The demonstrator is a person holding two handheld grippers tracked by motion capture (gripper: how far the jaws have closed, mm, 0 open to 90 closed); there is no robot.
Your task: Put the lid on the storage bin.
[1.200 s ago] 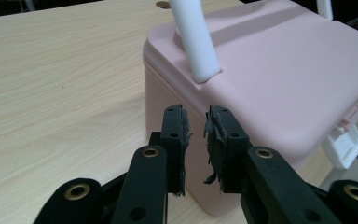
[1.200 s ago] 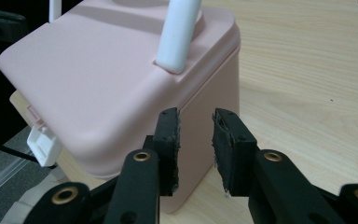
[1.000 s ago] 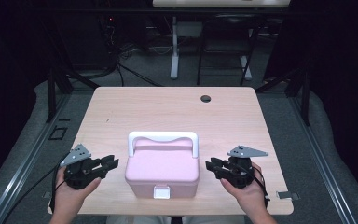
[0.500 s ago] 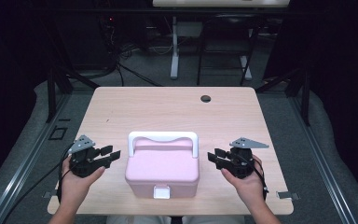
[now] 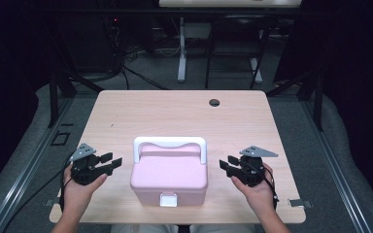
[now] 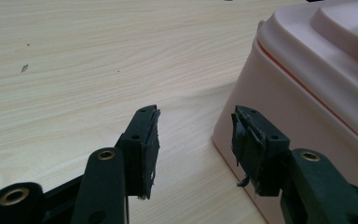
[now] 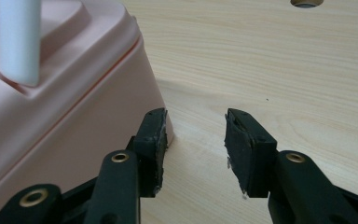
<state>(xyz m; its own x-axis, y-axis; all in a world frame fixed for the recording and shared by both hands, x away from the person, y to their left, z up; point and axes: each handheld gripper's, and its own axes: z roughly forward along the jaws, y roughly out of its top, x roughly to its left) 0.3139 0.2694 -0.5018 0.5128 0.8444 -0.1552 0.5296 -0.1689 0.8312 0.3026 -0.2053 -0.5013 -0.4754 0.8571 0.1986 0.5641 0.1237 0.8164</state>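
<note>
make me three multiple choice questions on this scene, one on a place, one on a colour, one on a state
1. Where does the pink box stand?
A. between the two grippers
B. at the table's far edge
C. on the floor

2. What colour is the box's handle?
A. black
B. white
C. green

3. How is the box's lid?
A. lifted off
B. propped half open
C. closed

Answers: 1 A, the left gripper and the right gripper flank it on the table. 2 B, a white bar arches over the pink lid. 3 C, the lid sits flush on the base.
</note>
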